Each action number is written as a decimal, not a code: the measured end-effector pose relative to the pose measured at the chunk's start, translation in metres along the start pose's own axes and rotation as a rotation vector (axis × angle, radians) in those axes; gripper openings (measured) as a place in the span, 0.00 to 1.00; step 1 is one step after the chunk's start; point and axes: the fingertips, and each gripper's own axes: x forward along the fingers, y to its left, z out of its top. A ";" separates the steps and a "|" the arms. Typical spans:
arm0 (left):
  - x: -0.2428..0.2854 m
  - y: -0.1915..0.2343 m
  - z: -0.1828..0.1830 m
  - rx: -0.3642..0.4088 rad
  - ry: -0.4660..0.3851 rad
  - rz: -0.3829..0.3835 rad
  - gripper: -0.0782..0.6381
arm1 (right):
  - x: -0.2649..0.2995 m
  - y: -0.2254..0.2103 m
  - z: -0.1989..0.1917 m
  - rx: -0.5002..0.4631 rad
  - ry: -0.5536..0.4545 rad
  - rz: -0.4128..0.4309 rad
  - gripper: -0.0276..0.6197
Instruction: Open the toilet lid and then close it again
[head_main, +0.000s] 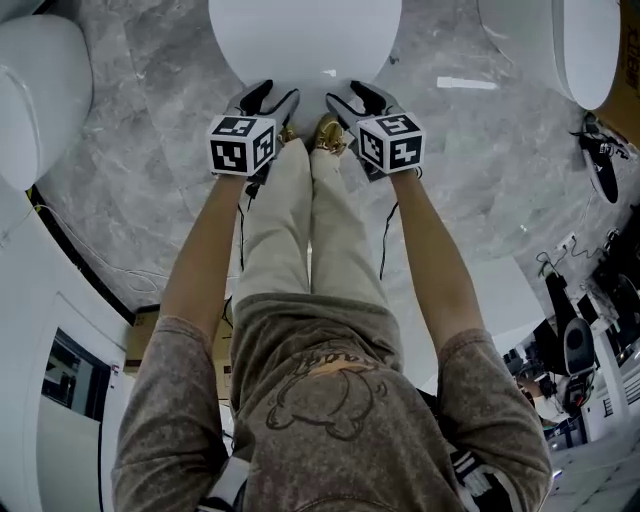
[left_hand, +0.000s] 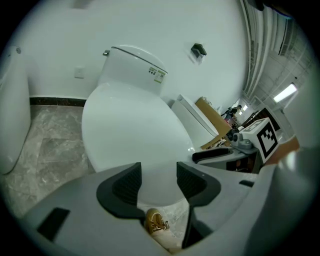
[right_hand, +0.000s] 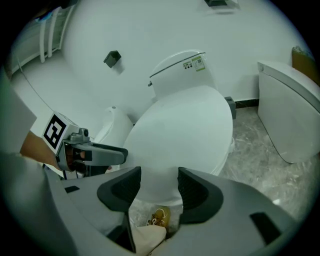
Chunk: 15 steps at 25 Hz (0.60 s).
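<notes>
Toilet lid (head_main: 305, 35), shut, lies at twelve o'clock, lengthwise twelve-to-six, front rim equally near my left tongs (head_main: 273, 96) and right tongs (head_main: 350, 96), both spread empty.

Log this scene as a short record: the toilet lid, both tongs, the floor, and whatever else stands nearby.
Toilet lid: white, down, closed
Left tongs: open, at the lid's front edge, gripping nothing
Right tongs: open, beside the left ones at the same edge, gripping nothing
Floor: grey marble tiles
Nearby: another white fixture at the left
</notes>
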 end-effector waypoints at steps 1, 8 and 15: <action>0.004 0.003 -0.004 -0.002 0.001 0.002 0.42 | 0.005 -0.003 -0.004 -0.001 0.003 -0.002 0.43; 0.018 0.019 -0.016 -0.011 0.011 0.026 0.40 | 0.024 -0.013 -0.017 0.012 -0.013 -0.023 0.37; 0.006 0.000 0.001 -0.009 0.040 -0.010 0.40 | 0.000 -0.011 0.005 0.093 -0.023 -0.045 0.37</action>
